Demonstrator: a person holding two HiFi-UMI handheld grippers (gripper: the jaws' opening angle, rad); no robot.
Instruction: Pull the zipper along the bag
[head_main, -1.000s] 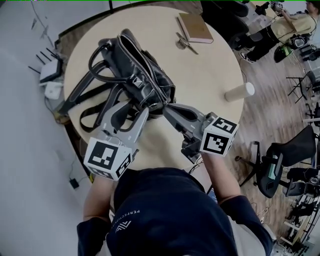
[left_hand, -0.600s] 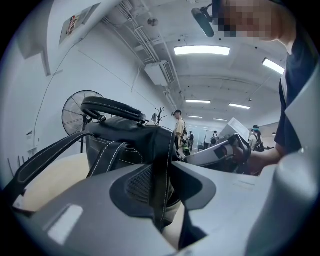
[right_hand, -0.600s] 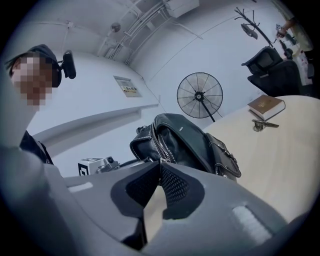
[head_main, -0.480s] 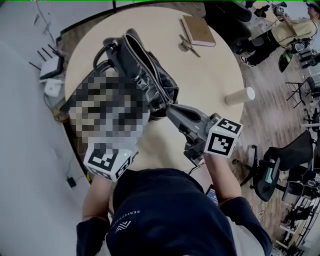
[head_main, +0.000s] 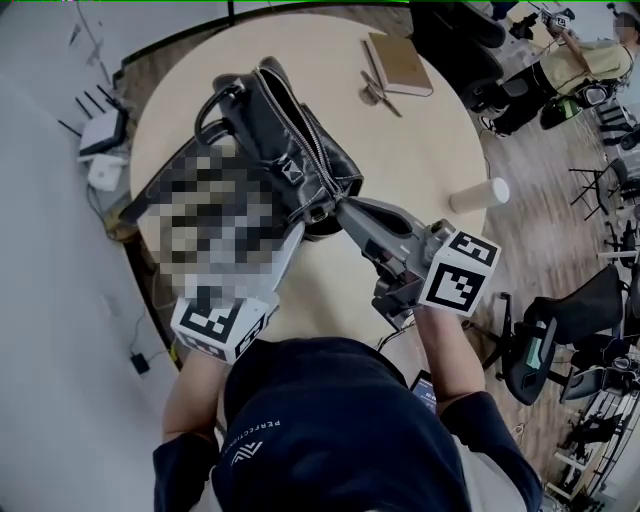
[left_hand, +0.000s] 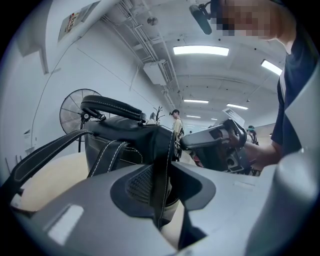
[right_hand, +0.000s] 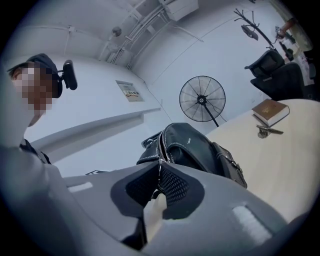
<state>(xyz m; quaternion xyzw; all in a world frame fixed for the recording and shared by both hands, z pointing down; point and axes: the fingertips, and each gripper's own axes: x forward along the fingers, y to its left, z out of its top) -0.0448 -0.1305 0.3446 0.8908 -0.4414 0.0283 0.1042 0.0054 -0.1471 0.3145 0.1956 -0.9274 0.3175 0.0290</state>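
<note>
A black leather handbag (head_main: 290, 150) with white stitching is laid on a round, pale beige table (head_main: 420, 150). Its top is gaping along most of its length, so that the silver-toothed zipper (head_main: 305, 135) is seen parted in two rows. The bag's near end is pointed towards the person.

The left gripper (left_hand: 161, 162) is held at that end from the left. Its jaws have just been closing, and a thin stitched fold of the bag's leather is pinched between its pads. The right gripper (head_main: 347, 207) is brought in from the right and touches the same end of the bag. In the right gripper view its jaws are seen pressed together at the near end of the zipper, on the zipper pull, of which very little can be made out. The two grippers are set just beside each other.

Farther off, a brown hardcover notebook (head_main: 398, 62) and a small metal object (head_main: 378, 92) are laid near the table's far edge. A white paper cylinder (head_main: 478, 192) is lying near the right rim.
</note>
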